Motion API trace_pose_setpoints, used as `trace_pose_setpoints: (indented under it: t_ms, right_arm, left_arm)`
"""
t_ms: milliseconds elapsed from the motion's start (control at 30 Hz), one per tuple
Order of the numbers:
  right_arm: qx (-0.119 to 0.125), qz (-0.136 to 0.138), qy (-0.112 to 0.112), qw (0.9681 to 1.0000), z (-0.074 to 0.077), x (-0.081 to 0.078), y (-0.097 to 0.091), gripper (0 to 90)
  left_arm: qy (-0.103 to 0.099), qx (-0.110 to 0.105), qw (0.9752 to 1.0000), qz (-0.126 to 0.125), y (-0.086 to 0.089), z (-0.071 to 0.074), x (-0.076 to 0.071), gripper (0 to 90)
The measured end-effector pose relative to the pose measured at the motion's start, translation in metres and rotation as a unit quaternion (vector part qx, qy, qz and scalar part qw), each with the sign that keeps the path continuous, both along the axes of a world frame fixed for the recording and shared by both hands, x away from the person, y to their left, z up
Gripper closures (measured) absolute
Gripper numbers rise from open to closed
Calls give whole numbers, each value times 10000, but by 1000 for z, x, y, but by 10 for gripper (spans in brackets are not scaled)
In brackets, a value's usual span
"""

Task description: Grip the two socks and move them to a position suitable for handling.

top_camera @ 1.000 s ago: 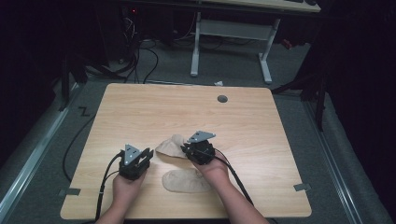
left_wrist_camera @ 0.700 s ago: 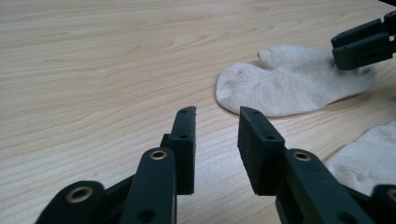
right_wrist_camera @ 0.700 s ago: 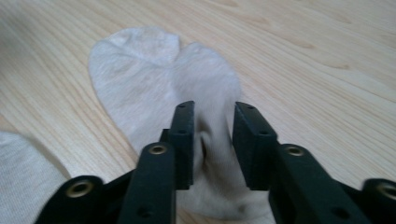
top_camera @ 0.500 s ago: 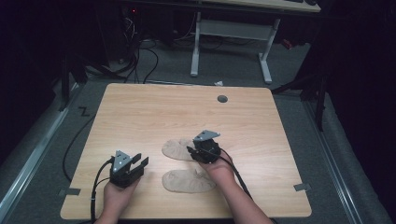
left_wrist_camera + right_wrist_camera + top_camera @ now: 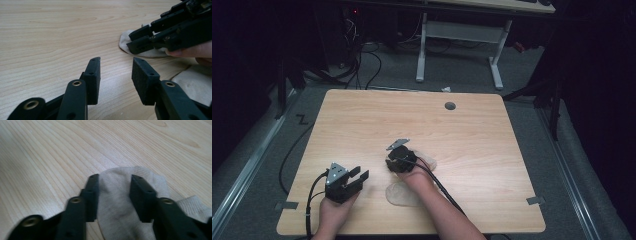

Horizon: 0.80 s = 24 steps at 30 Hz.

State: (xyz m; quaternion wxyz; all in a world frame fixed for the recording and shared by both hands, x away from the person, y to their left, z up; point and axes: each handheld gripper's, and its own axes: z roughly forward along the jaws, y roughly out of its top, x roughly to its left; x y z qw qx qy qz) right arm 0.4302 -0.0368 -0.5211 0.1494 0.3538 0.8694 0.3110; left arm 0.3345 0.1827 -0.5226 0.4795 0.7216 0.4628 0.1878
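Jaws of our right gripper (image 5: 113, 192) gape astride a beige sock (image 5: 113, 202); our left gripper (image 5: 115, 75) hangs parted above bare worktop (image 5: 362, 120).

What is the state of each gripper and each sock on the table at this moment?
Left gripper: open, empty, above bare wood.
Right gripper: open, jaws on either side of a sock end, not closed.
Far sock: flat on the table, between the right jaws.
Near sock: flat on the table, untouched.
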Motion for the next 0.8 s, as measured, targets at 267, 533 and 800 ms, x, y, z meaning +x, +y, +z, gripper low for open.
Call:
trace_pose_setpoints:
  t_ms: [267,533,800]
  right_arm:
    - [72,40,-156,9998,9,-2,-2,858]
    - [523,335,-431,9971,33,-9,19,857]
    - [893,493,-608,9929,54,-17,28,857]
  left_arm:
    - [16,-47,10000,-36,-1,0,1,605]
    - [34,-285,9994,-168,-5,0,0,488]
    - [89,-396,9988,-285,-20,0,6,398]
